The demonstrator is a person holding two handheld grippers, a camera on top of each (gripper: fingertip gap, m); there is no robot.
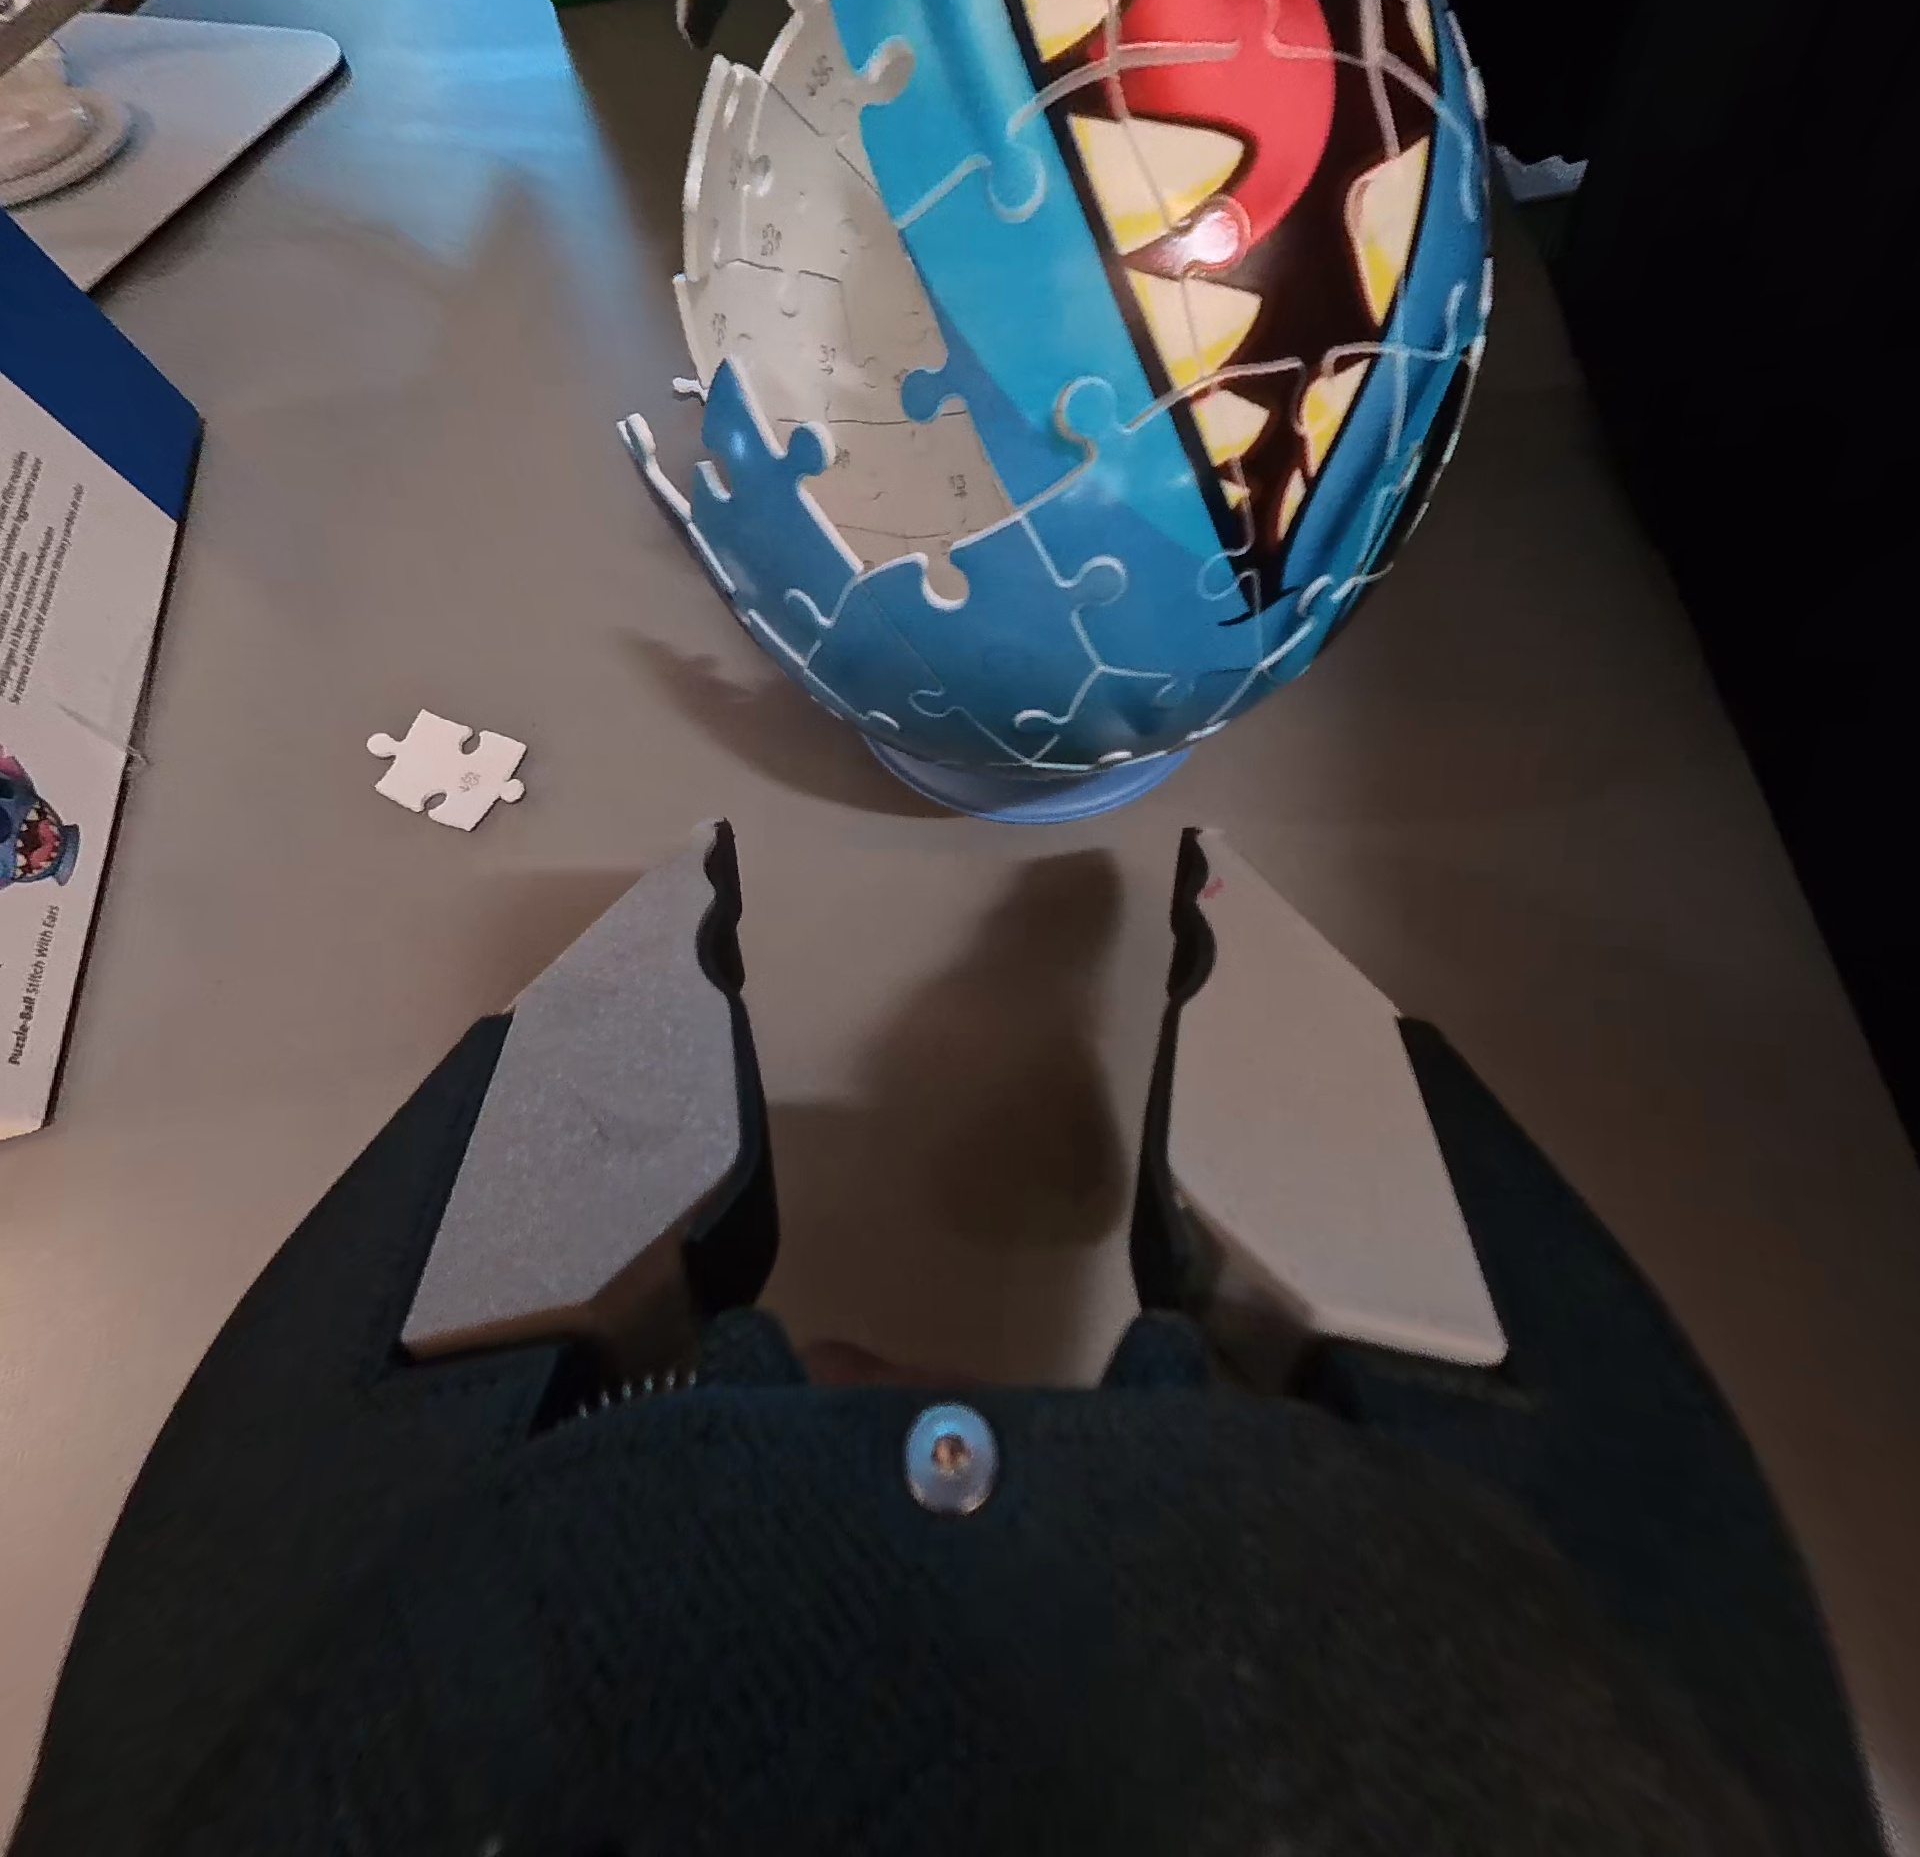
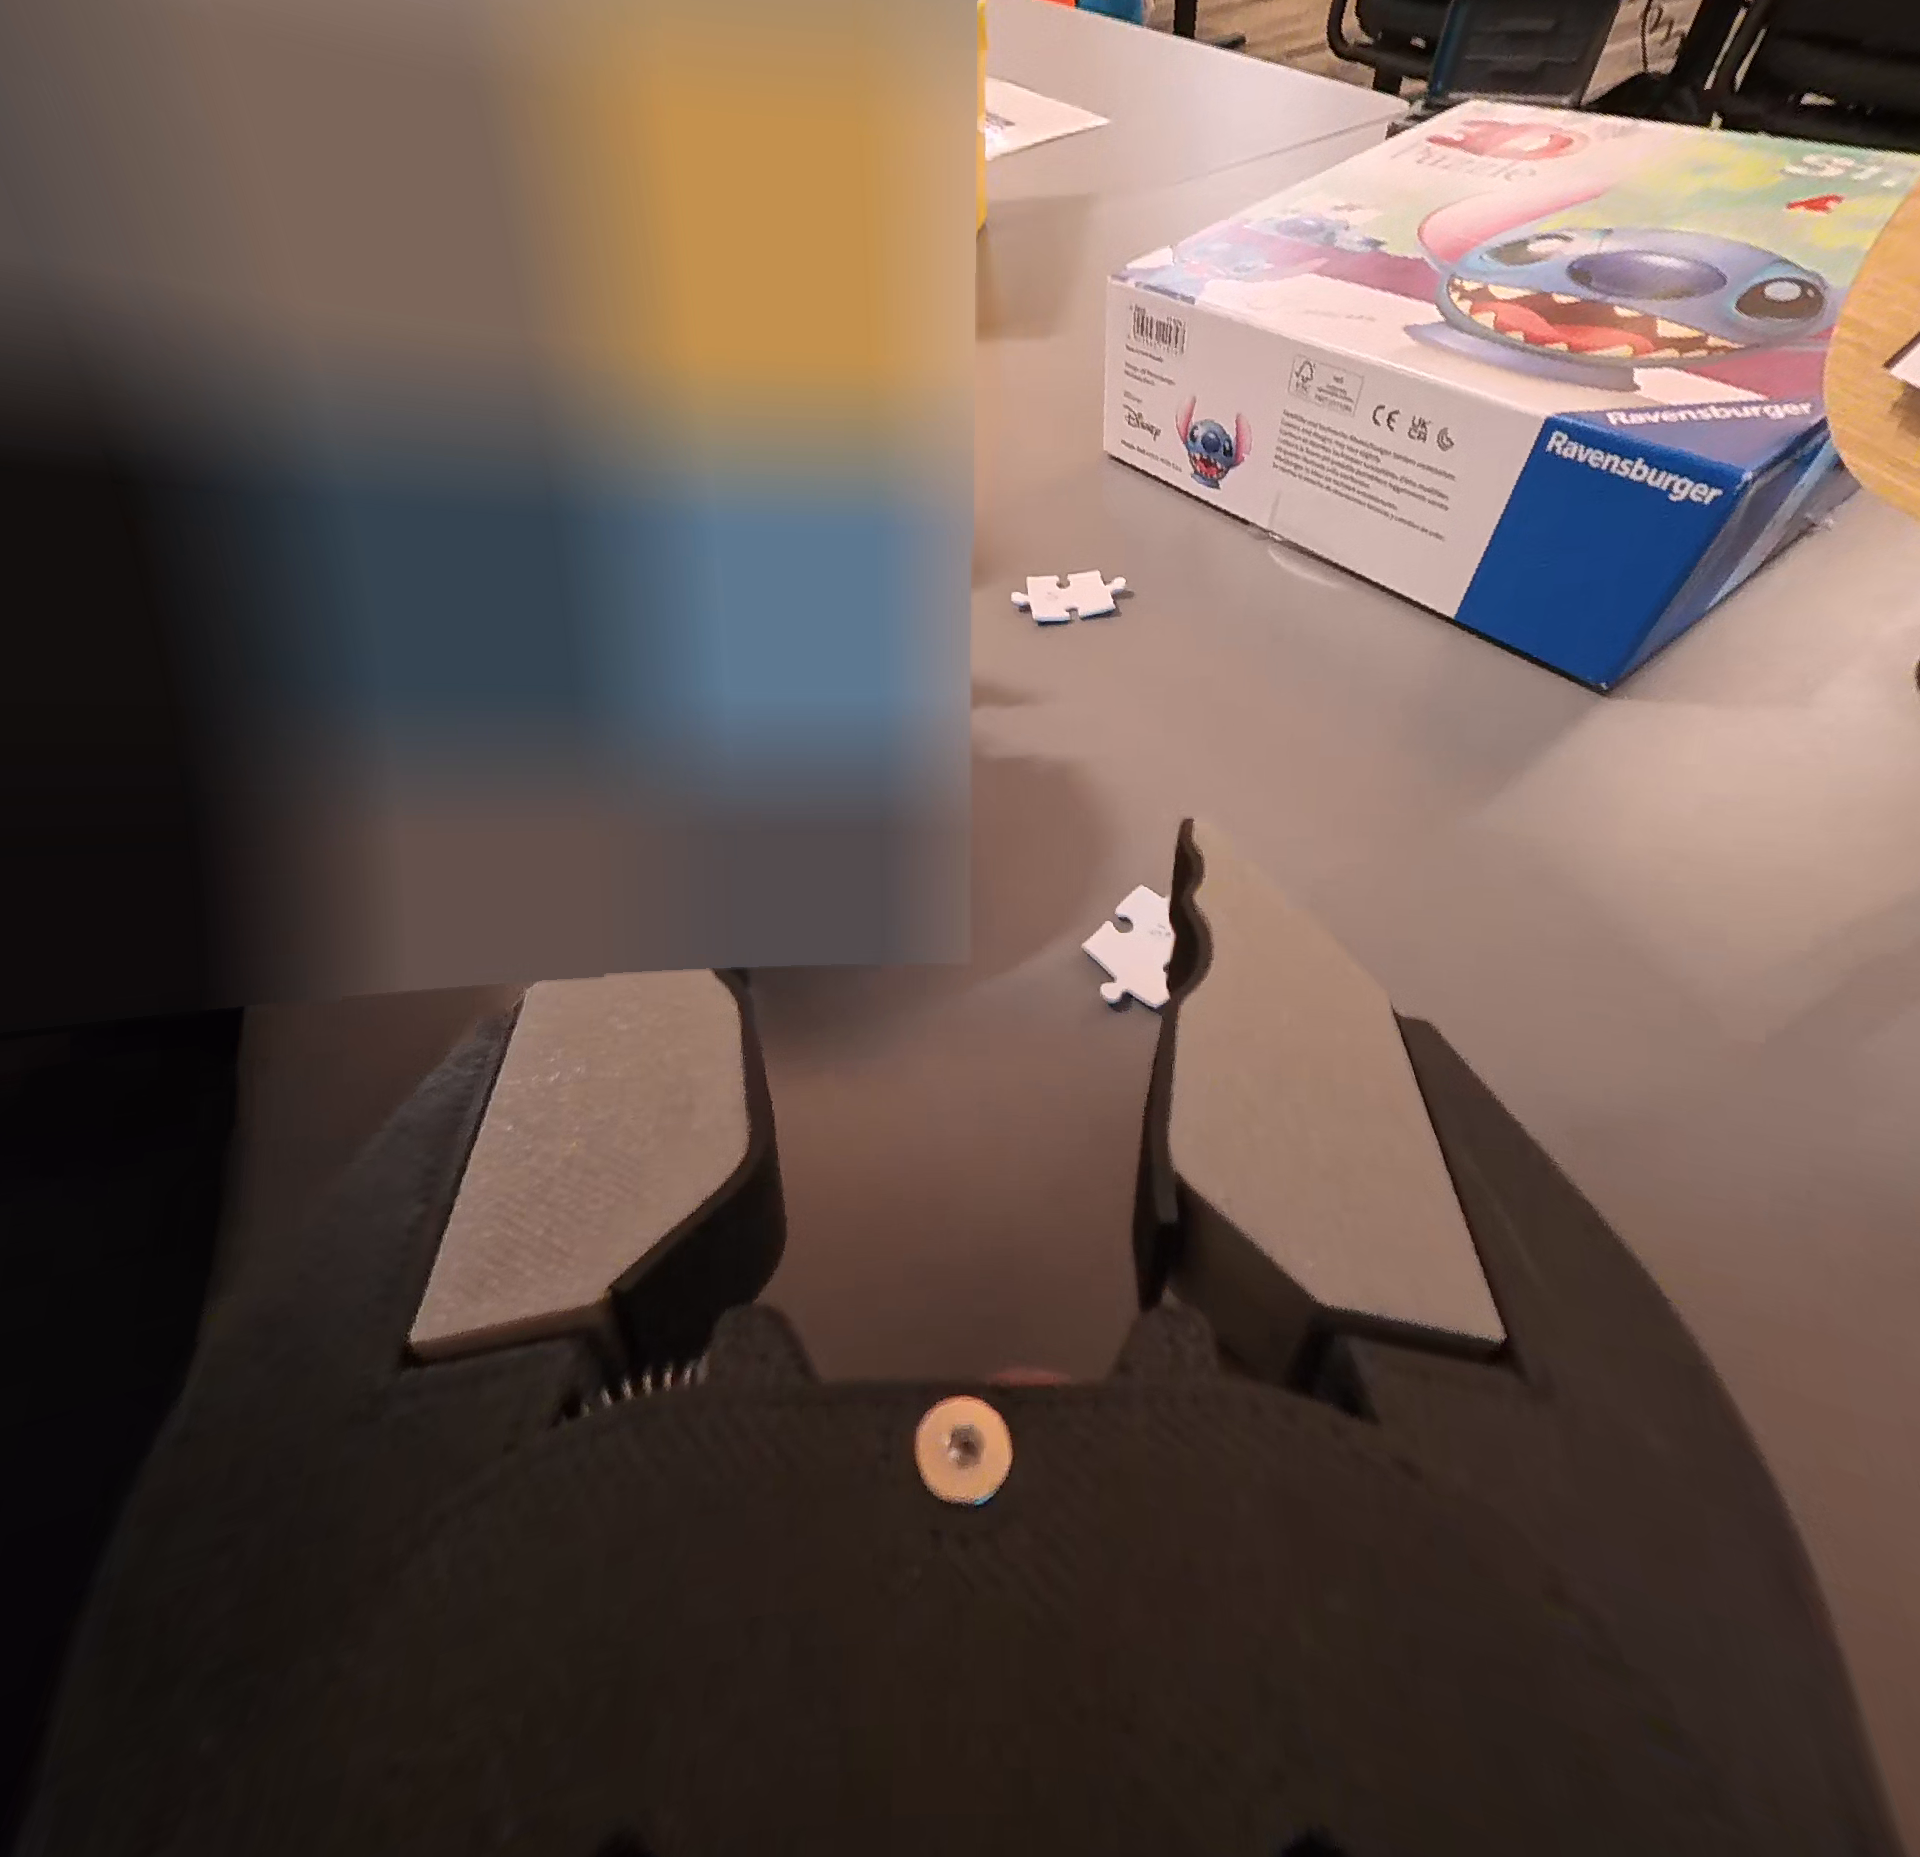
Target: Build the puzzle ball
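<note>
A partly built puzzle ball [image 1: 1122, 519], blue with a red mouth and yellow teeth, stands on a blue ring base [image 1: 1029, 794] on the grey table. A gap on its left side shows the white inner faces. My left gripper [image 1: 951, 851] is open and empty, just in front of the base. A loose white piece [image 1: 449, 768] lies face down to its left. My right gripper [image 2: 956, 872] is open and empty over the table; its left fingertip is hidden by a blurred patch. A loose piece [image 2: 1132, 947] lies by its right finger, another [image 2: 1070, 596] farther ahead.
The puzzle box [image 2: 1507, 425] lies at the right in the right wrist view. A box part or leaflet [image 1: 73, 664] lies at the left edge of the left wrist view, with a grey pad [image 1: 177, 114] behind it. Chairs [image 2: 1558, 31] stand beyond the table.
</note>
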